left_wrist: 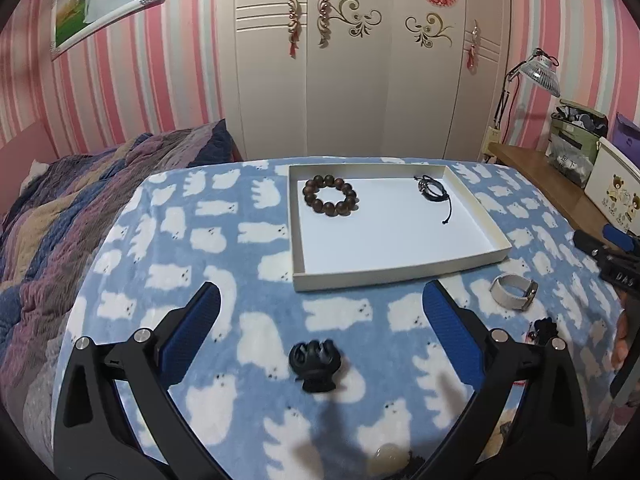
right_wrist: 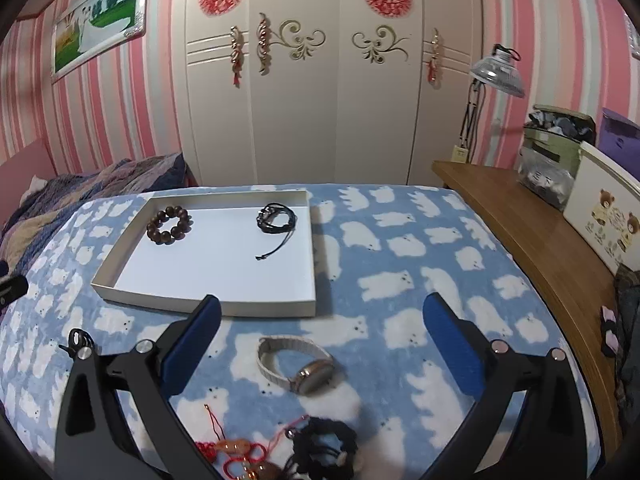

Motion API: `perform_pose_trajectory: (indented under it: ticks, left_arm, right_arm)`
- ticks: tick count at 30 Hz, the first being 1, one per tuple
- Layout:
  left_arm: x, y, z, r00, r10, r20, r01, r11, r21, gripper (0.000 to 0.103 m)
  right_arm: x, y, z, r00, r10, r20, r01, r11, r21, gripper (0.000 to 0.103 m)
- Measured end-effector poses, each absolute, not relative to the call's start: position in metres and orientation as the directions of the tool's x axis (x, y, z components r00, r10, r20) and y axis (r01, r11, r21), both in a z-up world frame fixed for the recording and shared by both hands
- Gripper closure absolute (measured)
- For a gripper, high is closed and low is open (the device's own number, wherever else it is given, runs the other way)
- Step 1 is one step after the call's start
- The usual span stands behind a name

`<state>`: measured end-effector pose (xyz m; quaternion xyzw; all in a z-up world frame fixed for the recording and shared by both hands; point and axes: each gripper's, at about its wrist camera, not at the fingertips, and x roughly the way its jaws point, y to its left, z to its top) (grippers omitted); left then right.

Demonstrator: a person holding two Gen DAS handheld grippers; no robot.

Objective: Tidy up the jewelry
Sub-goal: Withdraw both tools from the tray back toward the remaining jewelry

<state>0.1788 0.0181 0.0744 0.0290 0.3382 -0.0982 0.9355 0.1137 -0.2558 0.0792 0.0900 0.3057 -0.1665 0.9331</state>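
Note:
A white tray (left_wrist: 400, 270) (right_wrist: 208, 304) lies on the blue bear-print blanket. It holds a brown bead bracelet (left_wrist: 330, 196) (right_wrist: 169, 225) and a black cord bracelet (left_wrist: 434, 189) (right_wrist: 277, 219). My left gripper (left_wrist: 320, 312) is open and empty, with a black hair claw (left_wrist: 316, 364) on the blanket between its fingers. My right gripper (right_wrist: 320, 324) is open and empty above a silver watch (right_wrist: 296, 364) (left_wrist: 514, 291). A black scrunchie (right_wrist: 324, 444) and a red-cord charm (right_wrist: 236, 450) lie nearest the right wrist camera.
A wooden desk (right_wrist: 532, 220) with boxes and a lamp (right_wrist: 498, 72) stands to the right. A striped quilt (left_wrist: 60, 220) lies to the left. A white wardrobe (left_wrist: 348, 60) stands behind the bed.

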Motion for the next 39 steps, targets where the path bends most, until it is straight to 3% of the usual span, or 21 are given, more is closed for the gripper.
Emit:
perform_pose_trajectory:
  ticks: [11,29,39]
  left_arm:
    - [0.158,0.041,0.056,0.701,-0.194,-0.686,0.174,0.98,-0.099,0.003]
    - [0.13,0.002,0.034,0.624,-0.225,-0.749,0.212,0.971,-0.115,0.003]
    - [0.121,-0.004,0.028,0.608,-0.231,-0.76,0.212,0.969,-0.125,0.003]
  right_arm:
    - [0.081,-0.259,0.068,0.726,-0.323,-0.607,0.427,0.904,0.029,0.002]
    - [0.058,-0.273,0.048,0.7,-0.238,-0.673,0.408,0.907,0.104,0.002]
    - [0.056,-0.267,0.044,0.697,-0.234,-0.678,0.385,0.919,0.078,0.002]
